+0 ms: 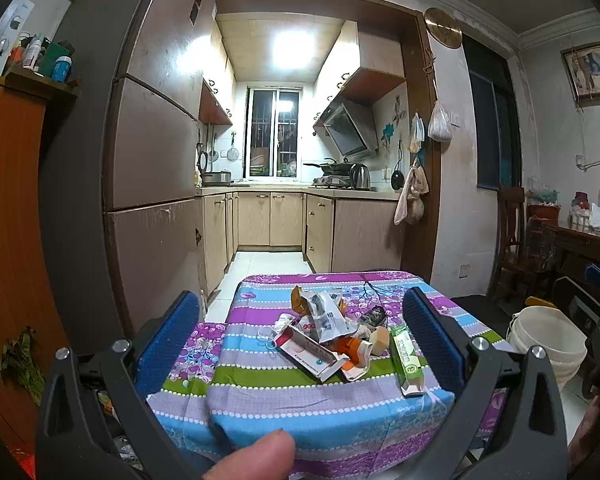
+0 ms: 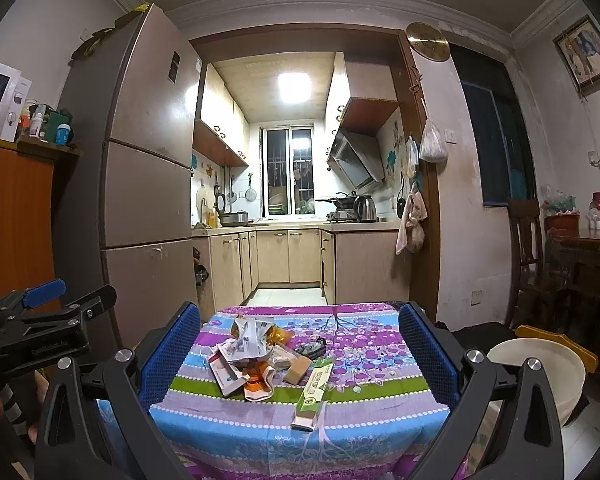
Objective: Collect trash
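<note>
Left wrist view: left gripper jaws spread, empty, framing the wrapper pile at centre. A thumb (cut off) intrudes bottom. Right gripper likewise spread; white bucket half hidden lower right.

A small table draped in a striped floral tablecloth filled the lower centre of both views. On it, near the middle, sat a heap of crumpled wrappers, a flattened white-and-red carton and an orange packet. Just right of the heap lay a tan block and a green toothpaste box.
</note>
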`<action>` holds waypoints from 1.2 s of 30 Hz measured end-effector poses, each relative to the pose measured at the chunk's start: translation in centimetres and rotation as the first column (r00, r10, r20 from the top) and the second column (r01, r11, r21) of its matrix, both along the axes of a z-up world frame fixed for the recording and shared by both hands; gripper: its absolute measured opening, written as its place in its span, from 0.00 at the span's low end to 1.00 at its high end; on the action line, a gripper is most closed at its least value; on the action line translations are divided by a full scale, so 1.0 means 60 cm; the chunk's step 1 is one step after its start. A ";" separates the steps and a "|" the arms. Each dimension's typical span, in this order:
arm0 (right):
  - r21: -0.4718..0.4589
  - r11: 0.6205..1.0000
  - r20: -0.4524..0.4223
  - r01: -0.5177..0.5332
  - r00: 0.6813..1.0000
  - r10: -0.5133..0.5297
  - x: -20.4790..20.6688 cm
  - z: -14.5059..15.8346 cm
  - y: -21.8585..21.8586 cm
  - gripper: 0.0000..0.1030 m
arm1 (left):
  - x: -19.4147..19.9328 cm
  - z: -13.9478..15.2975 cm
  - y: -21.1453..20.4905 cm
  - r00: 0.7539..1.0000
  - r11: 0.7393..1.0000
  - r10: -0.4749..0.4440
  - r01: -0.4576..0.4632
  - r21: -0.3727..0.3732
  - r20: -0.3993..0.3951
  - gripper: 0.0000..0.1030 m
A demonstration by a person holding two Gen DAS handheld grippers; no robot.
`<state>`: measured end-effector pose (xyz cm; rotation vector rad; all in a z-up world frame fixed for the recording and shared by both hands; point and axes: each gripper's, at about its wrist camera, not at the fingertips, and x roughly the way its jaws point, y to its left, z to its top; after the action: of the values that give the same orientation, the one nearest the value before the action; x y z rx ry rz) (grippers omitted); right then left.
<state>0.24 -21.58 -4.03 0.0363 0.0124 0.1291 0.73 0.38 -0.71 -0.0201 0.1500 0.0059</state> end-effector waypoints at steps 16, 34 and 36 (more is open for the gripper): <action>0.001 1.000 -0.014 0.002 1.000 -0.002 0.003 0.005 -0.002 0.96 | -0.002 0.003 0.002 1.000 1.000 -0.001 0.001 0.004 0.002 0.95; -0.001 1.000 -0.016 0.001 1.000 -0.001 0.003 0.009 0.001 0.96 | 0.001 0.006 -0.001 1.000 1.000 -0.004 0.004 0.006 -0.001 0.95; -0.001 1.000 -0.015 0.001 1.000 -0.001 0.003 0.009 0.002 0.96 | 0.003 0.008 -0.001 1.000 1.000 -0.004 0.004 0.007 -0.002 0.95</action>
<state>0.42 -21.48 -3.52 0.0359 0.0275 0.1278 0.90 0.31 -0.24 -0.0130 0.1521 0.0025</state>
